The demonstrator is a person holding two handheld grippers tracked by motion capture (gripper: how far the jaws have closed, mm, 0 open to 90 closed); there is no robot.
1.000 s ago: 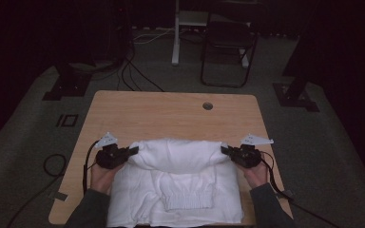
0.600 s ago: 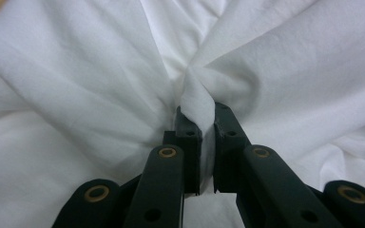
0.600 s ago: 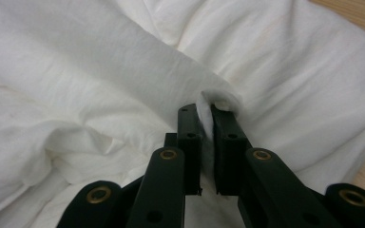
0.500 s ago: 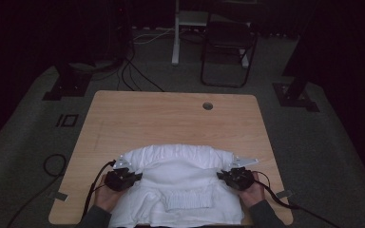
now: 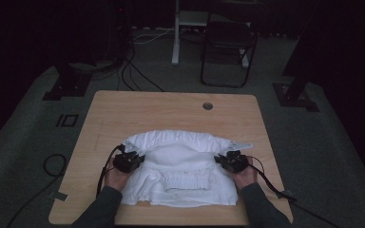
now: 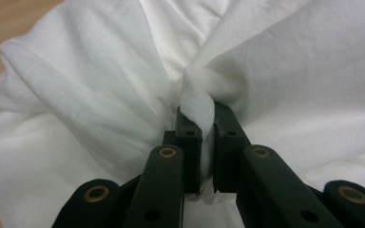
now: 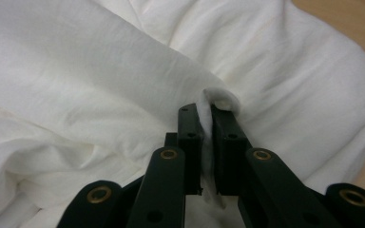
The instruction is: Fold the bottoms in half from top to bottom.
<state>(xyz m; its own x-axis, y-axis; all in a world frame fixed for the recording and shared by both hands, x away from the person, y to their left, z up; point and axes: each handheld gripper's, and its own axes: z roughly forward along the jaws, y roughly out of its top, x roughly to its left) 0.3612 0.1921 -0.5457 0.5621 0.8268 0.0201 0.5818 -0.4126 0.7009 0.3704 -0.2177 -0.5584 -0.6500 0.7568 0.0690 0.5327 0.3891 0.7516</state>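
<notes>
A white garment (image 5: 180,166) lies bunched on the near half of the wooden table (image 5: 171,111), its ribbed hem toward the person. My left gripper (image 5: 135,159) sits at the garment's left side, shut on a pinched fold of the white cloth (image 6: 197,97). My right gripper (image 5: 225,160) is at the garment's right side, also shut on a fold of the cloth (image 7: 216,102). Both jaw pairs stand nearly together with fabric squeezed between them. The person's hands hold the grippers low over the table.
A round cable hole (image 5: 207,106) is in the table's far part. Beyond the table stand a dark chair (image 5: 228,45) and a white post (image 5: 176,33). Cables trail off both near corners onto the grey floor.
Both grippers have come toward the person and sunk lower, drawing the garment's far edge with them. The cloth now lies folded and bunched closer to the near edge.
</notes>
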